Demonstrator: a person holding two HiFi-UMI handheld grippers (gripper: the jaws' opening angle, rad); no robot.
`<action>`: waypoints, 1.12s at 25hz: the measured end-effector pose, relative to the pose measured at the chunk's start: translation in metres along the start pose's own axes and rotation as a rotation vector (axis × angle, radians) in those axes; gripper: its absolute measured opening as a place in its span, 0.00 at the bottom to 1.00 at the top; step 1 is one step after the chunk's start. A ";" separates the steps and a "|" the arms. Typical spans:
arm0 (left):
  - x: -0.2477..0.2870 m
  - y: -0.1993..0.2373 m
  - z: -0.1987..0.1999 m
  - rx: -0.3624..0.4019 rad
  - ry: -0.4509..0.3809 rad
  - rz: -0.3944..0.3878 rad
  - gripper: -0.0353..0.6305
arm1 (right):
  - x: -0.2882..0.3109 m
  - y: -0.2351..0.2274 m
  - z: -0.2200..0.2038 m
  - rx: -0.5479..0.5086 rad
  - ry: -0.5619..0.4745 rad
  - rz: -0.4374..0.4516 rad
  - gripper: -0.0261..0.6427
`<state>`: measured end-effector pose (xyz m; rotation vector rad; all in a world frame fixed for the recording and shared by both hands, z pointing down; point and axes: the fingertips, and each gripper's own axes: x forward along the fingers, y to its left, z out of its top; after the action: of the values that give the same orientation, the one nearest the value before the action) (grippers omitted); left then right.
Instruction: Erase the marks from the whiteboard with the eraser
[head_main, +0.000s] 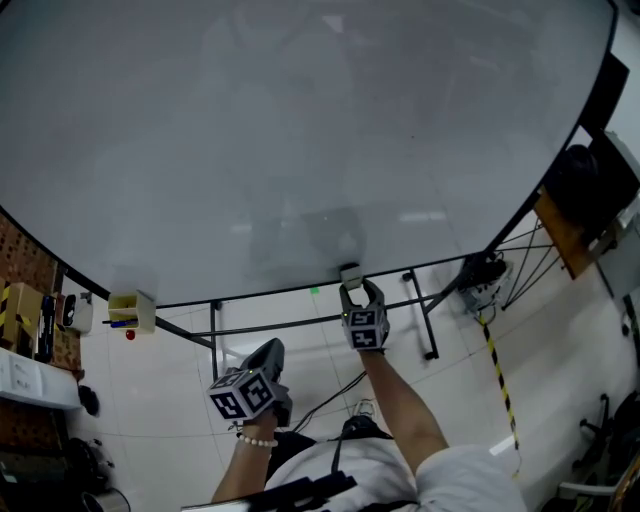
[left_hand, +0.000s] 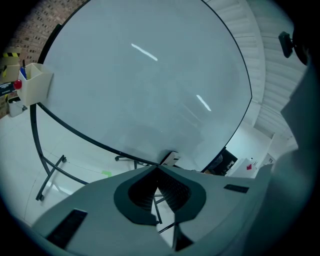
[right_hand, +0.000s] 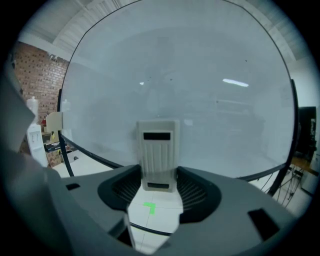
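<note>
A large whiteboard (head_main: 300, 130) on a black frame fills the head view; its surface shows no clear marks, only faint smudges. My right gripper (head_main: 362, 295) is shut on a grey ribbed eraser (right_hand: 158, 152), held at the board's lower edge near the middle. In the head view the eraser (head_main: 351, 275) pokes above the jaws against the board's bottom rim. My left gripper (head_main: 268, 358) hangs lower and to the left, away from the board, its jaws closed together on nothing. In the left gripper view the whiteboard (left_hand: 145, 75) looks blank.
A small cream marker holder (head_main: 132, 311) with pens hangs at the board's lower left. The board's black stand legs (head_main: 425, 320) reach over the white tiled floor. A brick wall with shelves (head_main: 25, 320) is at left, yellow-black tape (head_main: 497, 370) and equipment at right.
</note>
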<state>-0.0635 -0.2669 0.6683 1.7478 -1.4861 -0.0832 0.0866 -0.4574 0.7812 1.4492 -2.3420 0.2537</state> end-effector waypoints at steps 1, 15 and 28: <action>0.006 -0.008 -0.003 0.003 0.001 -0.001 0.03 | -0.001 -0.012 -0.002 -0.012 -0.003 0.003 0.42; 0.094 -0.084 -0.069 -0.013 0.059 0.037 0.03 | -0.030 -0.238 -0.031 0.030 -0.054 -0.089 0.42; 0.142 -0.120 -0.118 0.024 0.170 0.060 0.03 | -0.057 -0.402 -0.047 -0.008 -0.107 -0.150 0.42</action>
<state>0.1367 -0.3287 0.7353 1.6839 -1.4191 0.1120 0.4776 -0.5772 0.7840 1.6625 -2.2981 0.1293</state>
